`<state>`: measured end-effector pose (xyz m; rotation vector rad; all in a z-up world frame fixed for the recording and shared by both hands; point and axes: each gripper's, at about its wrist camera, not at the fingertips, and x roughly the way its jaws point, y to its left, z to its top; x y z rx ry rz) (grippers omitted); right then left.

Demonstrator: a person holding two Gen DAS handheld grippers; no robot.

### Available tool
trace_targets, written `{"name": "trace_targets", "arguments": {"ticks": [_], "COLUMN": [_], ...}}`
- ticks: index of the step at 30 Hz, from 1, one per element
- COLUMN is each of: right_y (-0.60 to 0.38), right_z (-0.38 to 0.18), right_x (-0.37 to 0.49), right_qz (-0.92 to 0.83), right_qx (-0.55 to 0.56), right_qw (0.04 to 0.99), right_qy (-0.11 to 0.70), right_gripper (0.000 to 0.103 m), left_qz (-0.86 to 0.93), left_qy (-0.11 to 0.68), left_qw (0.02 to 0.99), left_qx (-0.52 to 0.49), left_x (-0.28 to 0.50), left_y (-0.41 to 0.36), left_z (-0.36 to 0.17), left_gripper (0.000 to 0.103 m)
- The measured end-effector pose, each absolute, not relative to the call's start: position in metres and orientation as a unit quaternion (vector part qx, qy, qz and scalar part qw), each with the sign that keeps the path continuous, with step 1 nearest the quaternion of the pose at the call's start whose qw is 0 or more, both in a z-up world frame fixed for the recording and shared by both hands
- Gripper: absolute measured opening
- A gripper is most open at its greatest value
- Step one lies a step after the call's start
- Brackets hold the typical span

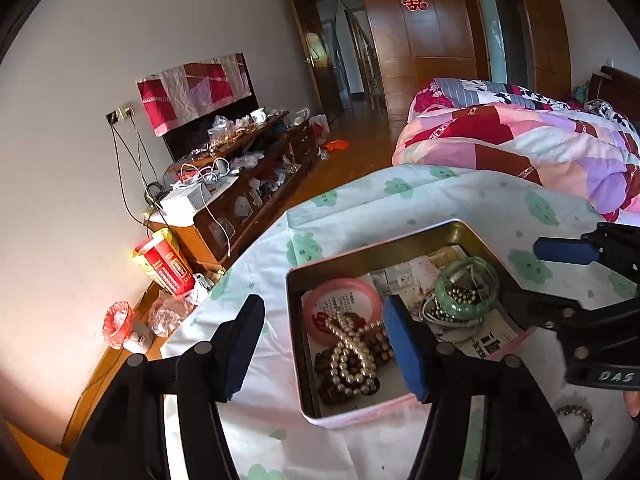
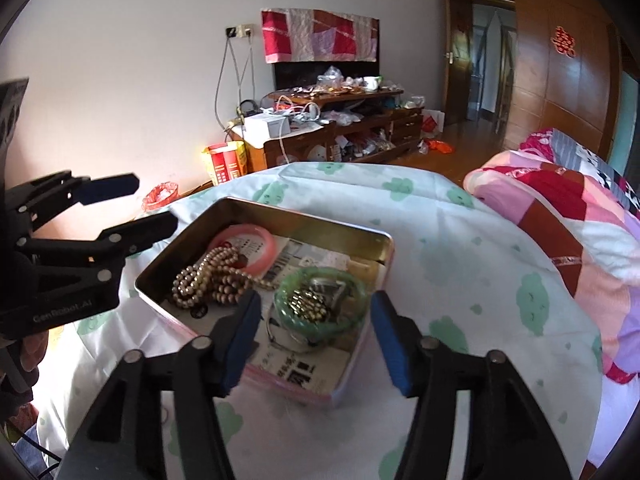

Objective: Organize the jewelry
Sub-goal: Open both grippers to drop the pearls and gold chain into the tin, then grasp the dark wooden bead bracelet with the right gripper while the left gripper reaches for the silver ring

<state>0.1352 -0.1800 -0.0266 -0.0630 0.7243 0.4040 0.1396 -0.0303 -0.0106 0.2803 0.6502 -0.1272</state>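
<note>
A pink metal tin (image 1: 340,268) (image 2: 360,240) lies open on the table with the cloud-print cloth. In it are a pink bangle (image 1: 374,294) (image 2: 268,240), a pearl and brown bead necklace (image 1: 352,360) (image 2: 208,276), and a green bangle (image 1: 448,304) (image 2: 360,292) around small metallic beads. A silver bracelet (image 1: 580,420) lies on the cloth outside the tin. My left gripper (image 1: 324,344) (image 2: 156,204) is open and empty above the tin's left side. My right gripper (image 2: 312,340) (image 1: 540,276) is open and empty over the tin's near edge.
A bed with a patchwork quilt (image 1: 520,136) (image 2: 568,208) lies beyond the table. A cluttered wooden cabinet (image 1: 240,184) (image 2: 340,124) stands by the wall. A red carton (image 1: 164,264) and red bag (image 1: 118,322) sit on the floor.
</note>
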Motion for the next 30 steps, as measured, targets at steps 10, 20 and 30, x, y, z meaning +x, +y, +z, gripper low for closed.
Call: {"name": "trace_targets", "arguments": {"ticks": [10,20,30], "right_y": [-0.197,-0.209,-0.201], "right_z": [-0.034,-0.056,-0.082], "right_x": [0.107,0.057,0.031], "right_qz": [0.184,0.183,0.202], "right_qx": [-0.022,-0.020,-0.031], "right_qw": [0.913,0.905,0.888], "right_qy": [0.363,0.384,0.412], "right_gripper": [0.066,0.070,0.070], "left_qz": [-0.042,-0.023,-0.026], "left_qy": [0.353,0.395,0.398], "left_qw": [0.930,0.914,0.913], "left_qx": [0.090,0.089,0.081], "left_x": [0.104,0.048,0.034], "left_y": [-0.008,-0.006,-0.019], "left_z": [-0.032,-0.077,-0.085], "left_gripper": [0.062,0.062,0.062]}}
